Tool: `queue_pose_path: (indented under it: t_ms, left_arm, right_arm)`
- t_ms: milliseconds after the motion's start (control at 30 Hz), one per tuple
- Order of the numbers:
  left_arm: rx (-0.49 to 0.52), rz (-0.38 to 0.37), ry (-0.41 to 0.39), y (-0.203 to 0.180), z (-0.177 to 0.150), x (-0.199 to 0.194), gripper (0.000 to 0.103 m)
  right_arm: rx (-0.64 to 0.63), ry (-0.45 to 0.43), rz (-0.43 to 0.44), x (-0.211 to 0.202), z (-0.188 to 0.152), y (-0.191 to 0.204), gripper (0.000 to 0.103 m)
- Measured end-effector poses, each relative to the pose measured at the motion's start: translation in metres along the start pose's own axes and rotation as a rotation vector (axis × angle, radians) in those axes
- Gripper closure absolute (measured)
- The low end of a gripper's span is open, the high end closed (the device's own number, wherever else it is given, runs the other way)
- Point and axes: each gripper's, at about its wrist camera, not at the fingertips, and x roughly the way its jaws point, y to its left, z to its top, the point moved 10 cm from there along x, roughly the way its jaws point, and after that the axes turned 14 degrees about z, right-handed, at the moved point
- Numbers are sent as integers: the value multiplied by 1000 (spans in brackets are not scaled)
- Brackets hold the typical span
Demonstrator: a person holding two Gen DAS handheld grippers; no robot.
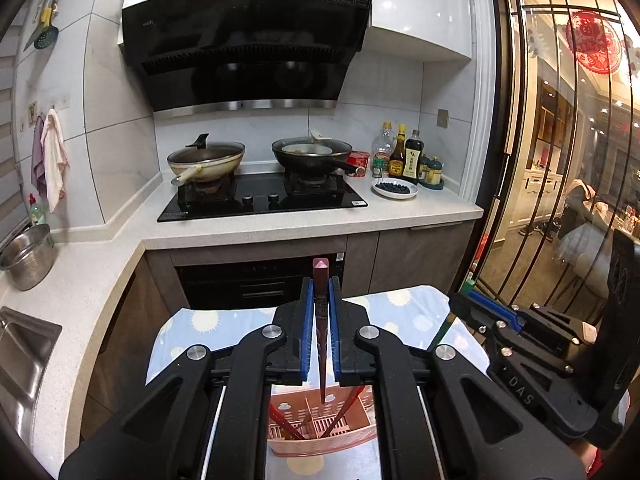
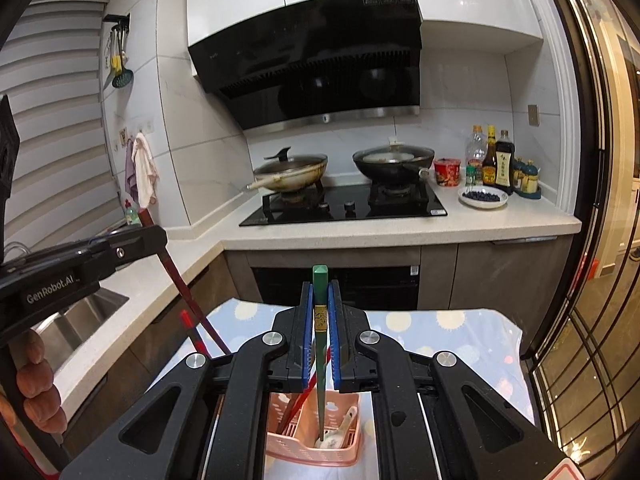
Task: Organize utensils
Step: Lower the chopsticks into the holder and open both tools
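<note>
Maroon lacquer shows between your left gripper (image 1: pixel 321 292)'s blue pads: from the left wrist view the jaws are nearly together, clamped on a maroon chopstick (image 1: pixel 321 280) that stands upright, its square butt poking above the fingertips and its thin tip hanging just over the pink basket (image 1: pixel 320 440). That basket sits on the cloth-covered table (image 1: pixel 400 308) straight below the gripper, with red chopsticks (image 1: pixel 352 404) leaning inside it. Well beyond the basket lies the hob (image 1: pixel 260 200), carrying a lidded wok (image 1: pixel 206 160) and a black pan (image 1: pixel 312 152); a plate of blueberries (image 1: pixel 395 189) and sauce bottles (image 1: pixel 404 156) stand to the right of the hob. Your right gripper (image 1: pixel 466 294) enters from the right of the basket, with a green stick slanting down from its tip. Turning to the right wrist view, your right gripper (image 2: pixel 321 296) is likewise pinched almost closed, gripping a green chopstick (image 2: pixel 320 320) held upright, its lower end reaching into the basket (image 2: pixel 316 440) beside a pale spoon (image 2: pixel 344 424); a red chopstick (image 2: pixel 304 392) leans in the basket's left part. Left of the basket and higher, your left gripper (image 2: pixel 154 236) holds the maroon chopstick (image 2: pixel 188 292) slanting down toward the table (image 2: pixel 460 340); another red stick (image 2: pixel 192 332) shows just beside it. Your hand (image 2: pixel 38 380) wraps that gripper's handle at the frame's left edge. Far behind the basket sits the hob (image 2: pixel 344 208).
</note>
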Motion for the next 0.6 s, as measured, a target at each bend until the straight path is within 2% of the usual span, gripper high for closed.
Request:
queue_pose_path:
  t_ms: [200, 300, 333, 367, 433, 500, 600]
  left_arm:
    - [6, 9, 45, -2, -21, 16, 96]
    - [8, 36, 59, 0, -30, 21, 94]
    - [10, 43, 63, -1, -33, 22, 93]
    - [6, 46, 69, 0, -36, 23, 91]
    - [-1, 51, 79, 1, -40, 25, 77]
    - [-4, 63, 82, 3, -44, 26, 70]
    - [-5, 64, 88, 4, -49, 25, 69]
  right_arm:
    - [6, 61, 9, 21, -26, 0, 96]
    - [4, 64, -5, 23, -33, 0, 96]
    - [2, 67, -10, 23, -35, 0, 91]
    - [0, 68, -11, 23, -36, 0, 91]
    - [-2, 71, -16, 21, -39, 1, 91]
    - [-1, 71, -17, 19, -41, 2, 91]
    - [0, 71, -19, 16, -44, 4, 90]
